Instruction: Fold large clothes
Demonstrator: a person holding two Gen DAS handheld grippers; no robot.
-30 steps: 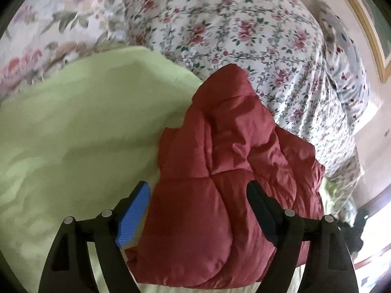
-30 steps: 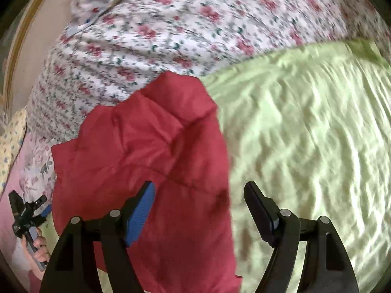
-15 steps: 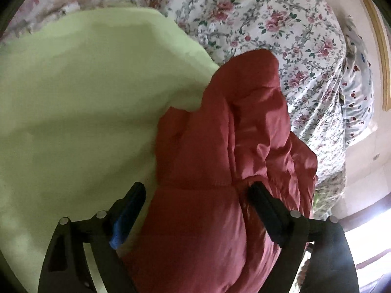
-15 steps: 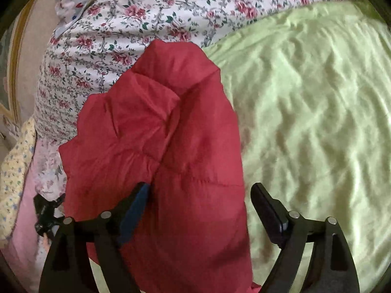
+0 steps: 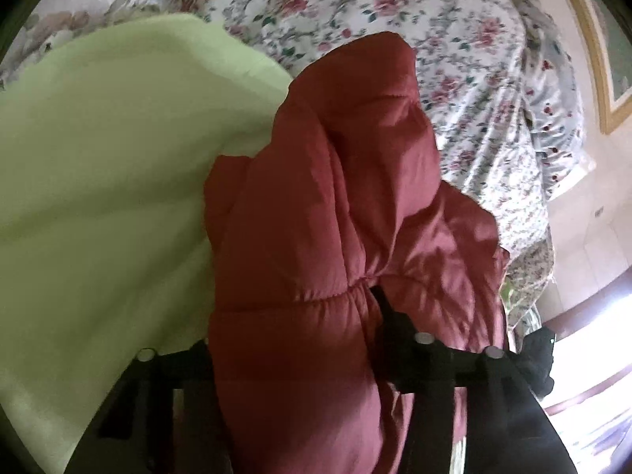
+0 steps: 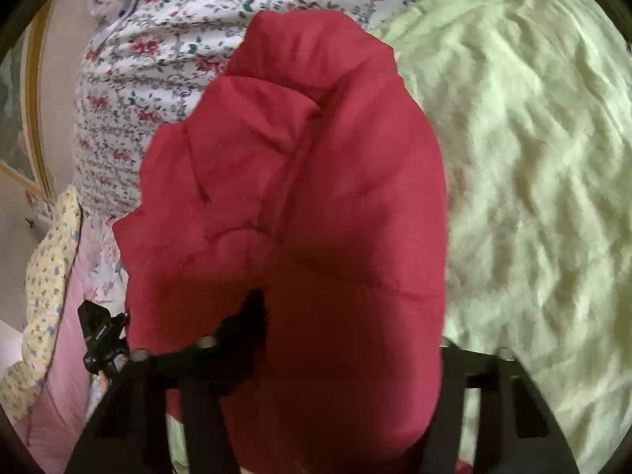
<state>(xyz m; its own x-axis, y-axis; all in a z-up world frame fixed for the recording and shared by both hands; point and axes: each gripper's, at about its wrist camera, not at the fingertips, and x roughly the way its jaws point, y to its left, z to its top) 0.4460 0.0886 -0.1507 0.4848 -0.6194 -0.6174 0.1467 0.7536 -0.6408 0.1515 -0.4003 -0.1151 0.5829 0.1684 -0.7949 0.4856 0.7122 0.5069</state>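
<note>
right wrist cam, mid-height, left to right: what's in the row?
pink bedding → floral quilt → red padded jacket → green sheet

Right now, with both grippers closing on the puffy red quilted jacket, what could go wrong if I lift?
The left gripper and right gripper have just been closing, with the puffy red quilted jacket bulging between the fingers.

1. The slick, thick padding may squeeze out of the pinch on lifting.
2. Each bite may catch only the top layer, so the folded bundle could fall open.
3. The wrinkled light green sheet lies directly underneath and might get pinched too.
</note>
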